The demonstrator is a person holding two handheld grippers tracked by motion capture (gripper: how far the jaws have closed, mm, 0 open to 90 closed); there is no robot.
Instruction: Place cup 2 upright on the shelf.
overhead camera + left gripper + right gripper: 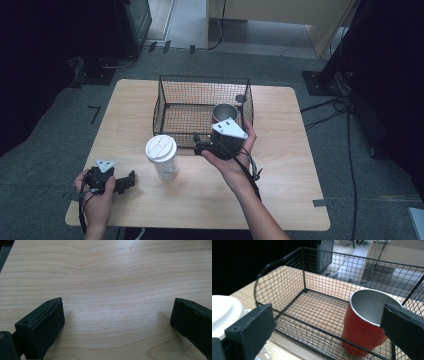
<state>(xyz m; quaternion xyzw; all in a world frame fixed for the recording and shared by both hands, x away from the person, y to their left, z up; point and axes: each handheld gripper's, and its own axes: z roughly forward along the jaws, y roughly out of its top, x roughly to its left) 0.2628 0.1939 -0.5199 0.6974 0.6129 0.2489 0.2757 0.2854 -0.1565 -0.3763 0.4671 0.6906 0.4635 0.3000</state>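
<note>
High view: a black wire basket sits mid-tabletop, a red cup upright in its right near corner. Just before its front wall stands a white-lidded clear jar. Right tongs hover open at that wall beside the jar; left tongs rest open, well apart, near the tabletop's left front edge.

Overhead and close right views share the wire basket.

Red cup with bare metal inside – upright, open mouth up, in wire basket, at its near right corner. Basket black mesh, open top, on far middle of wooden table. Clear jar with white lid – upright on table, just outside basket's near left corner.
</note>
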